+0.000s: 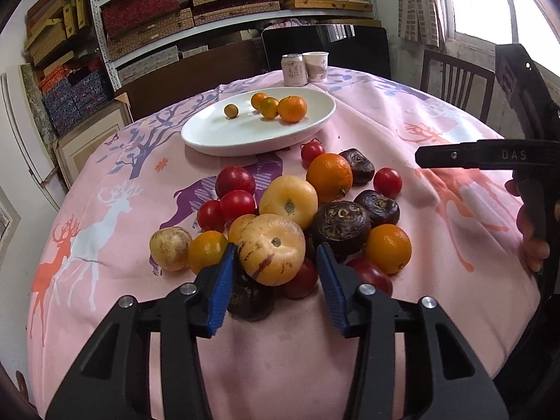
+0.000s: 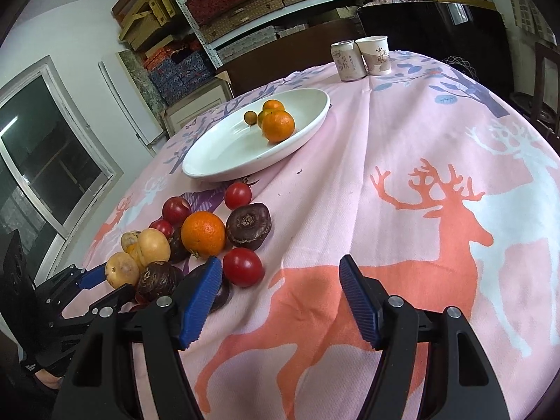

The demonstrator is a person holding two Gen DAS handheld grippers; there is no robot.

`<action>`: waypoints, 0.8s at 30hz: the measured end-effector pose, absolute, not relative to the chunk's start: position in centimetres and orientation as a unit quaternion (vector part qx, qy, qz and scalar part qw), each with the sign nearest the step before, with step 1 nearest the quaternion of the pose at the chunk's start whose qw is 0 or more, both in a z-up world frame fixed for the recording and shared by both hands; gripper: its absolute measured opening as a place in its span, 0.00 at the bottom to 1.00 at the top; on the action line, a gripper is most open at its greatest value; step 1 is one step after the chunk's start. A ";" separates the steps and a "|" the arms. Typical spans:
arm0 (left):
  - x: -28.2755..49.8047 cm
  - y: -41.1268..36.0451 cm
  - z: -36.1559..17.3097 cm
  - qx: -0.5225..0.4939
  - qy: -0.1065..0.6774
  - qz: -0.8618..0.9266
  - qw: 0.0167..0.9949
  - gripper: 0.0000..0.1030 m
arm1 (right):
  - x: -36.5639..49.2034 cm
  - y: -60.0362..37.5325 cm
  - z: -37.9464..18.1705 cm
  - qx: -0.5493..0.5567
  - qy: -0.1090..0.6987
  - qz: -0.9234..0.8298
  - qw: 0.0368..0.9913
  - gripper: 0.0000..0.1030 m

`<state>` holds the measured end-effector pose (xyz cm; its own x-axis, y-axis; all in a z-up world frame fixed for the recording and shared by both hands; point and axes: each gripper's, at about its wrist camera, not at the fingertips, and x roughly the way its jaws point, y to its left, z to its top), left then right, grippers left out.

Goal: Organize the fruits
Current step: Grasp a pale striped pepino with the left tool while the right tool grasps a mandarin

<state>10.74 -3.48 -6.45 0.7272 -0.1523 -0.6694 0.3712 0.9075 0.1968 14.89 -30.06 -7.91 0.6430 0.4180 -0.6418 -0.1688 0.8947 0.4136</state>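
Four small citrus fruits (image 1: pixel 276 107) already lie together at the far side of the white oval plate (image 1: pixel 224 138), which suggests the sorting is by kind and that oranges go to the plate. The plate sits on the pink deer-print cloth of the worktop (image 1: pixel 437 231), beyond the unsorted heap, leaving a short carry from heap to plate.

The heap (image 1: pixel 297 217) lies on the cloth nearer the operator: red tomatoes, two larger oranges, dark brown round fruits and pale yellow striped fruits, most touching one another. One orange (image 1: pixel 329 176) rests at the far edge of the heap, nearest the plate; a second (image 1: pixel 387 249) lies on the heap's right side.

Left gripper (image 1: pixel 274 255): fingers spread apart, one on each side of a yellow striped fruit (image 1: pixel 272 249). The left pad looks to be at the fruit's skin; a gap shows on the right side. Judgement: positioned for a grasp, not yet closed.

Right gripper (image 2: pixel 281 273): fingers released and wide, holding nothing, above bare cloth just right of the heap, with a red tomato (image 2: pixel 242 266) beside its left finger. Judgement: it waits clear of the left gripper's work.

A drink can (image 1: pixel 294 69) and paper cup (image 1: pixel 316 65) stand at the far edge, well apart from the fruit and not involved.

Risk: lifting the striped fruit may set its neighbours rolling.
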 end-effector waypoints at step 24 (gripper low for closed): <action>7.0 1.6 -5.1 0.089 0.343 -0.145 0.924 0.36 | 9.7 -20.2 -7.2 -0.002 0.403 0.288 0.869 0.58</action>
<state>7.01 1.64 -5.06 0.7222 -0.2065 -0.6602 0.3293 0.9419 0.0656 9.69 -20.17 -7.18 0.5089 0.4998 -0.7009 -0.5025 0.8335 0.2295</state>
